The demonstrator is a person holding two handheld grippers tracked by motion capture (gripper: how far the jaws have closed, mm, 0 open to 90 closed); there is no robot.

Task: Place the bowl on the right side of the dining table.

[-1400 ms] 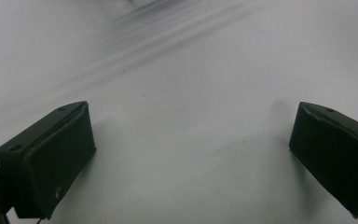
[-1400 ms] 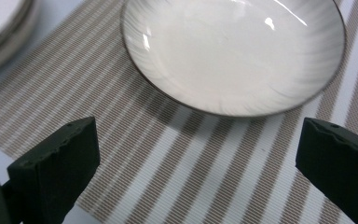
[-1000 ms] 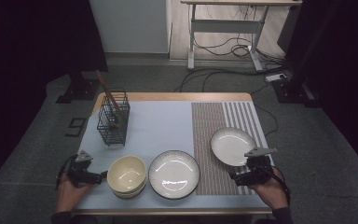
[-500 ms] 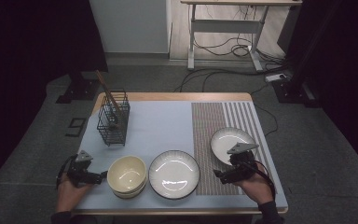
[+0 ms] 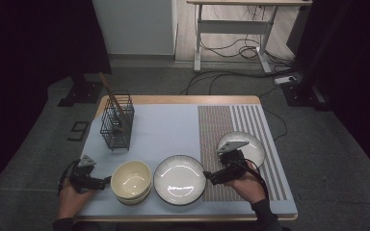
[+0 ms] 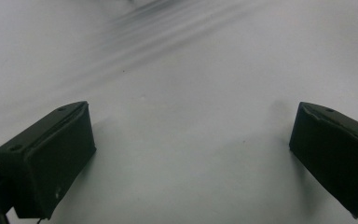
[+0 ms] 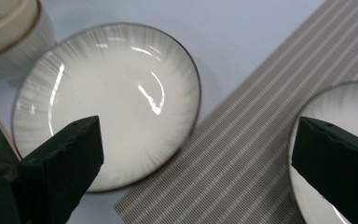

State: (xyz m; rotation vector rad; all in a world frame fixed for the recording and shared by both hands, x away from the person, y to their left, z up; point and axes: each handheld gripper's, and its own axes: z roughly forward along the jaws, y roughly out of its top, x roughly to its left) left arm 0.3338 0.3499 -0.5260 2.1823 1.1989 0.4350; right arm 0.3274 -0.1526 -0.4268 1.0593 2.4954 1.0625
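- The bench [image 5: 183, 102] has a wooden edge and carries a pale blue mat [image 5: 164, 130]; a striped mat [image 5: 221, 125] covers its right part.
- The wire basket [image 5: 117, 126] stands upright at the back left of the blue mat, with long wooden sticks [image 5: 110, 94] that lean out of its top.
- The large plate [image 5: 180, 179] lies flat near the front of the bench, on the blue mat, and its right rim comes to the edge of the striped mat. In the right gripper view this plate [image 7: 107, 102] sits between the two jaws, lower and to the left.
- The cream bowl [image 5: 132, 180] stands just beside the large plate, on its left side; it seems to be stacked on another bowl.
- The small plate [image 5: 250, 144] lies on the striped mat, right of the large plate and a little farther back, partly under the right gripper.
- The right gripper [image 5: 211, 177] is held above the gap between the two plates, and its jaws point to the large plate. The jaws are spread wide apart and grasp nothing.
- The left gripper [image 5: 107, 181] is at the front left, just beside the cream bowl. Its jaws are also released, wide apart, with a pale blurred surface between them.
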